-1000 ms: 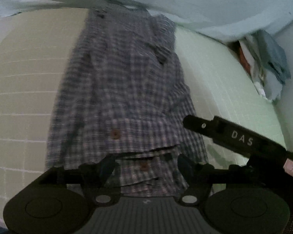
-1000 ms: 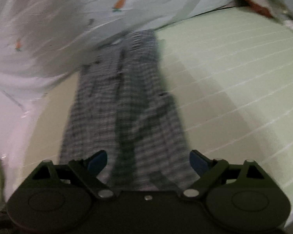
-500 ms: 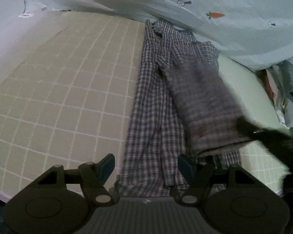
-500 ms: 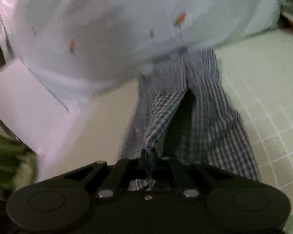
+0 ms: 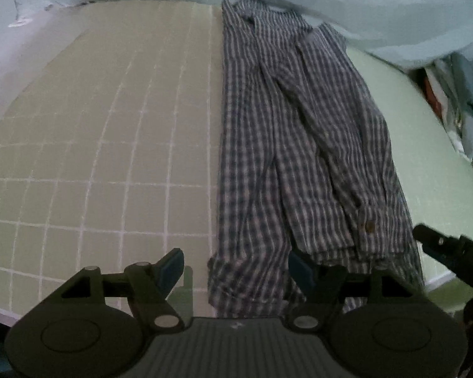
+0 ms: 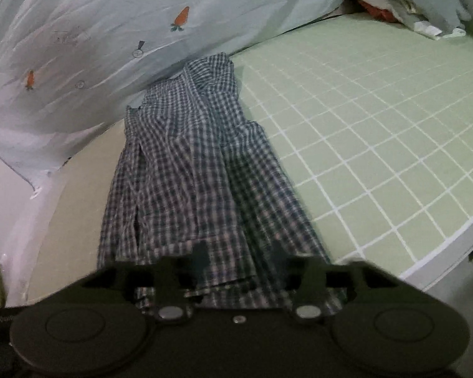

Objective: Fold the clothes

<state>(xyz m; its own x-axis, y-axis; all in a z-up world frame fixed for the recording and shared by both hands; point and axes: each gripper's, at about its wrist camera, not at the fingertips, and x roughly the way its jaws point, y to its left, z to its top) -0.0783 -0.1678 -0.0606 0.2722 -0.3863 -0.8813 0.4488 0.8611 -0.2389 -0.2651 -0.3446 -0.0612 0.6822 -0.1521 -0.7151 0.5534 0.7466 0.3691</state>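
A blue-and-white checked shirt (image 5: 287, 145) lies as a long narrow strip on the green grid mattress (image 5: 104, 132), with one side and its buttoned cuff (image 5: 369, 226) folded over the top. My left gripper (image 5: 236, 267) hangs open over the shirt's near hem, whose left corner lies between the fingers untouched. In the right wrist view the same shirt (image 6: 192, 176) runs away from my right gripper (image 6: 241, 261). Its jaws are opening above the near hem, blurred, with cloth beneath them and no grip on it. The right gripper's finger (image 5: 451, 252) also shows at the left view's right edge.
A pale blue duvet with carrot prints (image 6: 110, 31) is bunched against the shirt's far end. A pile of other clothes (image 6: 419, 0) sits at the mattress's far corner. The mattress's near edge (image 6: 438, 252) drops off beside the right gripper.
The right gripper was shut on the shirt's edge half a second ago and has let it go. The folded side now lies flat on the shirt. The left gripper shifted sideways along the hem.
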